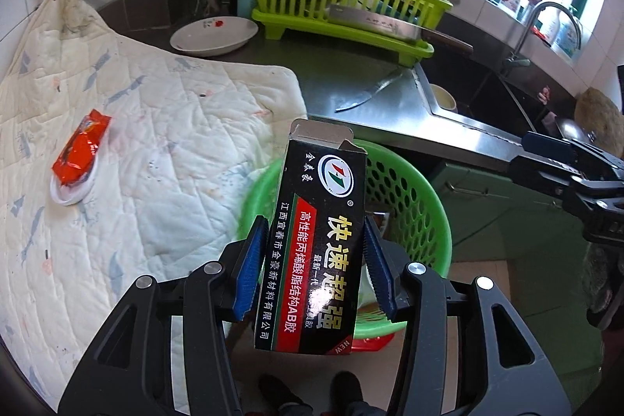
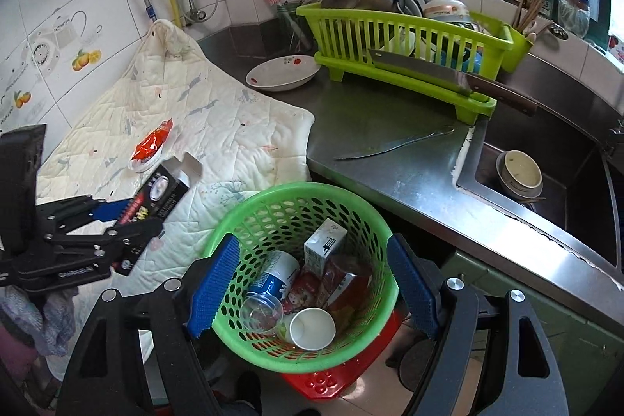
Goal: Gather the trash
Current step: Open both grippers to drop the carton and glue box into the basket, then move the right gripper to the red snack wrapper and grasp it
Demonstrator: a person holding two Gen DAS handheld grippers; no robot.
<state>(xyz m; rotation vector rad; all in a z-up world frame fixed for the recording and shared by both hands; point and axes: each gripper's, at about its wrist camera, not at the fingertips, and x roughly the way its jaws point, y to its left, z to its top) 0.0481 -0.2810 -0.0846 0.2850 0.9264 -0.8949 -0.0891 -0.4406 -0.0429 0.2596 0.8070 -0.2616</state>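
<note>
My left gripper [image 1: 312, 260] is shut on a black glue box [image 1: 316, 244] with an open top flap, held above the rim of the green perforated basket [image 1: 409, 205]. The right wrist view shows that box [image 2: 156, 197] left of the basket [image 2: 273, 349], over the quilted cloth. My right gripper [image 2: 312, 283] is open, its blue pads either side of the basket, which holds a carton, cups and wrappers. An orange snack wrapper [image 1: 80, 151] lies on a white lid on the cloth; it also shows in the right wrist view [image 2: 152, 143].
A quilted cloth [image 1: 136, 143] covers the counter's left part. A white bowl [image 2: 282, 73], a lime dish rack [image 2: 401, 61] with a cleaver, and a loose knife [image 2: 394, 143] sit on the steel counter. The sink [image 2: 553, 162] holds a bowl. A red stool [image 2: 339, 381] is under the basket.
</note>
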